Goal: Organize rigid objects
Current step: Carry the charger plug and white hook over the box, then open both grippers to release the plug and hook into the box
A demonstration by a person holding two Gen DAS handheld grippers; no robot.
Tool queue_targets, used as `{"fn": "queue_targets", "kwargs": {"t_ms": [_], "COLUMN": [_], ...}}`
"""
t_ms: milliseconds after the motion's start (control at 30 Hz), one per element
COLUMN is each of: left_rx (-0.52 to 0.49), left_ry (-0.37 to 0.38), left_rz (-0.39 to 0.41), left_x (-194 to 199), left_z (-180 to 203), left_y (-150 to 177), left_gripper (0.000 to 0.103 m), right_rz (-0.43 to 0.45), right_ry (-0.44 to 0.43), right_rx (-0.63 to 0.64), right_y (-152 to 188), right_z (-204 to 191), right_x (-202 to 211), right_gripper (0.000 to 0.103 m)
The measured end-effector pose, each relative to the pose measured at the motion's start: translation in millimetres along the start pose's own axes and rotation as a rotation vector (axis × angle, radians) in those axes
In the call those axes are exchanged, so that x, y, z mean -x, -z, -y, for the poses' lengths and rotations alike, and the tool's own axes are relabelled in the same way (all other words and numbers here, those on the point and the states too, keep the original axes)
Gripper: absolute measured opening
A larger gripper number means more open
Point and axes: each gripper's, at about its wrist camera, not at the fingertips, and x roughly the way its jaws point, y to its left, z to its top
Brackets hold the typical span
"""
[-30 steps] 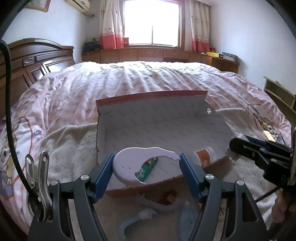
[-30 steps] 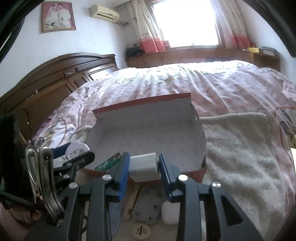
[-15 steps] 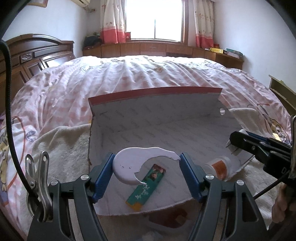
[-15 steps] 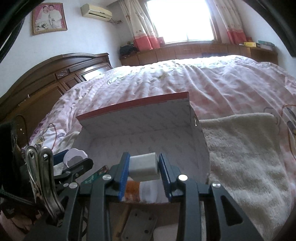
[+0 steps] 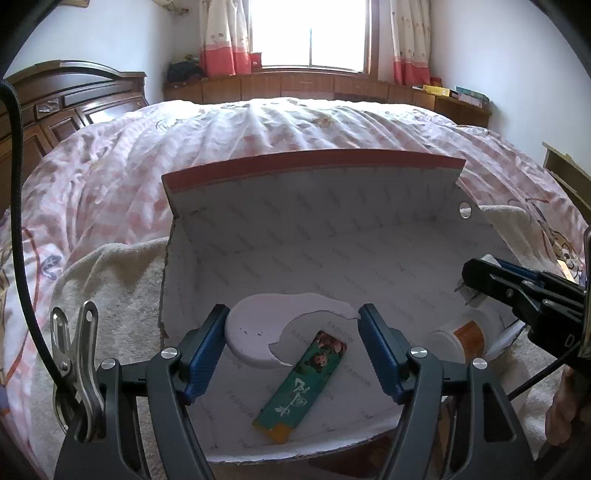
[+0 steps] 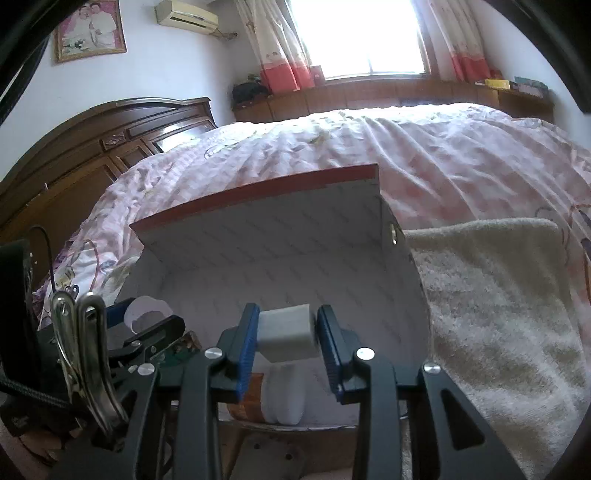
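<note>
The left gripper clamps a pale crescent-shaped piece over the open cardboard box; its near edge is cut off by the fingers. Inside lie one green packet and one orange-labelled bottle, half hidden. The right gripper squeezes one white block above the box. Box and cream towel rest on a pink bedspread; a window stands far behind.
</note>
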Motion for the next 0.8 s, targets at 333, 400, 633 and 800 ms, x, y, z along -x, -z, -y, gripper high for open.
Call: {"fn": "queue_targets", "kwargs": {"t_ms": [333,400,633,800], "left_rx": [-0.002,-0.007,-0.023,-0.022], "left_ry": [0.000,0.004,-0.002,-0.015], "left_rz": [-0.016,-0.027,-0.047,-0.030], "left_x": [-4.7,-6.1,-9.1,-5.0], "left_z": [0.0,1.1,5.8,4.6], "left_y": [0.9,1.6,4.5,3.9], "left_gripper": [0.072,0.072,0.072,0.073], "right_rz": [-0.008,-0.009,0.006,0.011], "right_ry": [0.006,0.007,0.003,0.009], "right_rx": [-0.016,-0.024,-0.053,-0.057], "right_y": [2.6,2.5,2.6,3.2], "right_z": [4.2,4.5,8.5,8.9], "right_x": [-3.6,-3.3,0.3,3.7], "right_gripper": [0.034,0.034,0.048,0.052]}}
